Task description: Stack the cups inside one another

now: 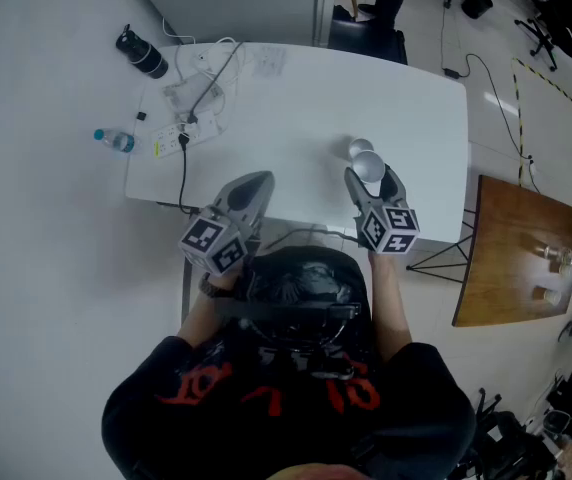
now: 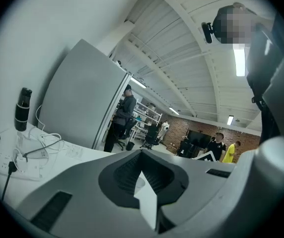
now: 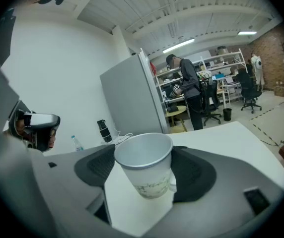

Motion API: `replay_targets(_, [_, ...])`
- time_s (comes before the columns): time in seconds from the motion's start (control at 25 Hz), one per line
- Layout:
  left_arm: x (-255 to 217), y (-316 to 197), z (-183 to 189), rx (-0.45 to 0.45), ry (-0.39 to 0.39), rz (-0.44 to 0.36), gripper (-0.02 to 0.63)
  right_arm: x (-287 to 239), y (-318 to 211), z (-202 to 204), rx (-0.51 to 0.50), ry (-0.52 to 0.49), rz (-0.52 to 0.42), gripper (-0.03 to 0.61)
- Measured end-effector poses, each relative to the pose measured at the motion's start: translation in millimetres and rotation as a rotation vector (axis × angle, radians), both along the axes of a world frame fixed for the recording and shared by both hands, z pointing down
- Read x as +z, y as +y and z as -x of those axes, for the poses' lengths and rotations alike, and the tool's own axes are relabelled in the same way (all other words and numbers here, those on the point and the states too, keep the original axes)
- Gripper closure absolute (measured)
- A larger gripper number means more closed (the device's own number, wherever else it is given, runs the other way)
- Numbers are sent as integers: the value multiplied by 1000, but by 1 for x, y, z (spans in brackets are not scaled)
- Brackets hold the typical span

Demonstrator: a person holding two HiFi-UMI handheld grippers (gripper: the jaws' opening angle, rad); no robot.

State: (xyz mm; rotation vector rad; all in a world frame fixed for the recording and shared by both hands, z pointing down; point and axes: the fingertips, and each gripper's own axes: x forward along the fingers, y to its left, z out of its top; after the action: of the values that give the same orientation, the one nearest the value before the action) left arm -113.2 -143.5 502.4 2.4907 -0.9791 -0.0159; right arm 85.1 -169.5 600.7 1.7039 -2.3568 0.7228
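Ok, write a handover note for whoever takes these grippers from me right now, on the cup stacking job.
Left gripper: jaws together, nothing in them, over the near edge of the table.
Right gripper: shut on a white paper cup, mouth up, slightly tilted.
A second cup stands on the table just beyond the held one.
Done: one cup gripped.
Left: lower the held cup into the second cup. No nesting shows yet.

White table [image 1: 296, 98] with power strip [image 1: 171, 140] and cables, black flask [image 1: 143, 55], water bottle [image 1: 114, 140], wooden table [image 1: 511, 248] nearby
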Motion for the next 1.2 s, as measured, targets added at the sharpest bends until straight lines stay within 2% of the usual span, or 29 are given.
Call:
replay_targets(0.36, [11,7,-5,35,3,37,609,-5,-20,-19,15,47,-31,213])
replay_targets(0.52, [5,10,-9,59,-17,-4,607,2,-35,-27,12,33,-27,213])
replay_targets(0.56, [1,13,-13,81,-10,-18,585,5,-38,-28,9,31,-21,215])
replay_targets(0.68, [-8,19,-22,134,20,-37,434,12,-45,-32,0,23,-7,215])
replay_targets(0.72, [-10,20,-22,135,22,-41,414,15,-48,-31,-5,5,-2,215])
replay_targets(0.8, [-11,21,-21,123,20,-49,391,21,-53,-28,-24,-42,8,213])
replay_targets(0.96, [-8,26,-29,138,20,-45,390,37,-57,-32,-58,-82,36,213])
replay_targets(1.12, [-5,34,-30,145,-2,-54,390,56,-63,-29,-77,-55,57,213])
replay_targets(1.2, [-3,34,-30,142,-4,-56,390,67,-69,-29,-80,-11,70,213])
